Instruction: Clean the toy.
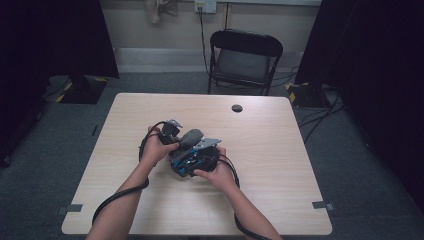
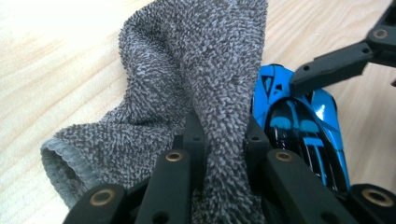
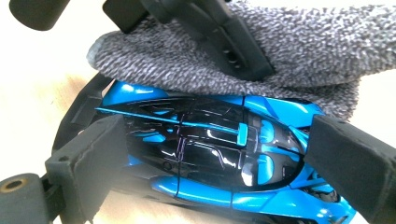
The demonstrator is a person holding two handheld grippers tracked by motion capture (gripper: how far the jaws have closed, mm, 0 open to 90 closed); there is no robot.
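From the high view, a person's two forearms come in from the bottom edge and meet near the middle of a pale wooden table point(image 1: 280, 150). The left gripper point(image 1: 181, 139) and the right gripper point(image 1: 197, 159) are bunched so close together that their jaws are hard to tell apart. A grey cloth point(image 1: 190, 136) shows as a small dark lump between the hands, and a blue toy car point(image 1: 187, 166) peeks out just under it as a few blue glints; the rest of the car is hidden by the hands and black gripper parts. A black folding chair point(image 1: 243, 60) stands beyond the far edge of the table, and a small dark round hole point(image 1: 237, 108) sits in the tabletop.

In the left gripper view, the two black jaws are pressed tight on a fold of the grey cloth point(image 2: 196, 70), which rises between them and spreads upward. Its hemmed edge droops toward the lower left. The cloth covers the near side of the blue toy car point(image 2: 303, 126), whose black windows and blue roof show at right. The bottom of the cloth is cut off by the frame.

In the right gripper view, the jaws are clamped on the blue toy car point(image 3: 219, 154), one pad at each end. The grey cloth point(image 3: 280, 56) lies touching its far side, with the left gripper point(image 3: 243, 56) pinching it. The car's lower edge runs out of frame.
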